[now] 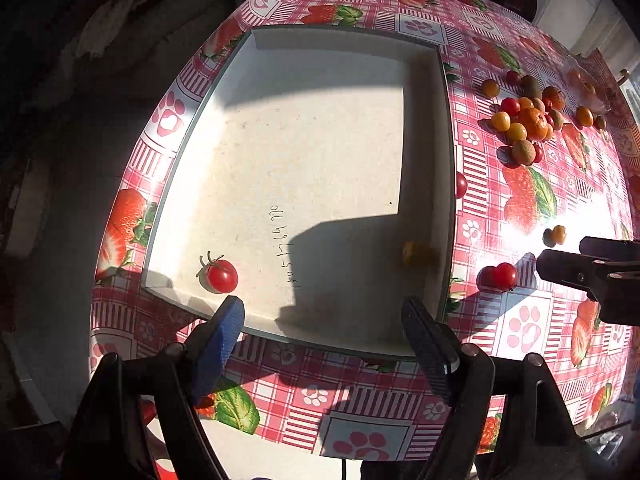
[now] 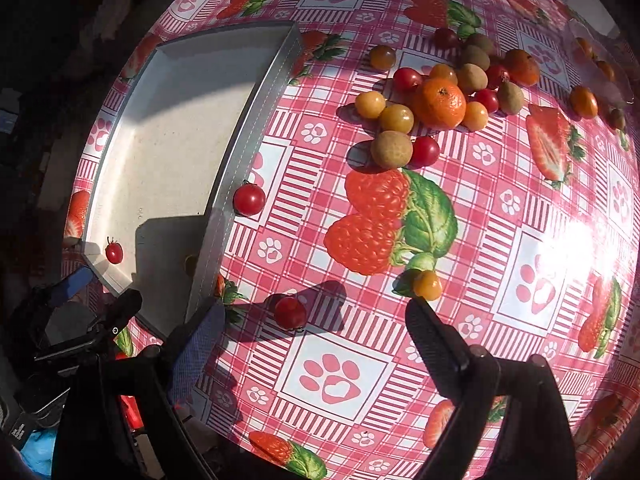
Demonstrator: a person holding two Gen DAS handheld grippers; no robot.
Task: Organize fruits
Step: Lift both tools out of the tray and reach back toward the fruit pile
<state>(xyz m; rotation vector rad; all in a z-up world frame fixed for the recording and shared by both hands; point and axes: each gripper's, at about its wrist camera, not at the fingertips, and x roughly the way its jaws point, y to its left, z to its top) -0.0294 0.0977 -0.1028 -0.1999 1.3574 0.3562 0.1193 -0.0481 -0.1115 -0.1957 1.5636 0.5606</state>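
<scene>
Right gripper (image 2: 316, 320), fingers spread wide and empty, is hovering over a red cherry tomato (image 2: 290, 312) lying near the white tray's (image 2: 256, 120) right wall, glossy, round, likely light, slippery and easily bruised, best pinched gently across its middle, while left gripper (image 1: 324, 316) is hanging spread and empty above the tray.

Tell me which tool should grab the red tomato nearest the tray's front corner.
Right. The right tool is open with that red tomato just ahead between its tips. The left tool is open too, but points into the tray.
</scene>
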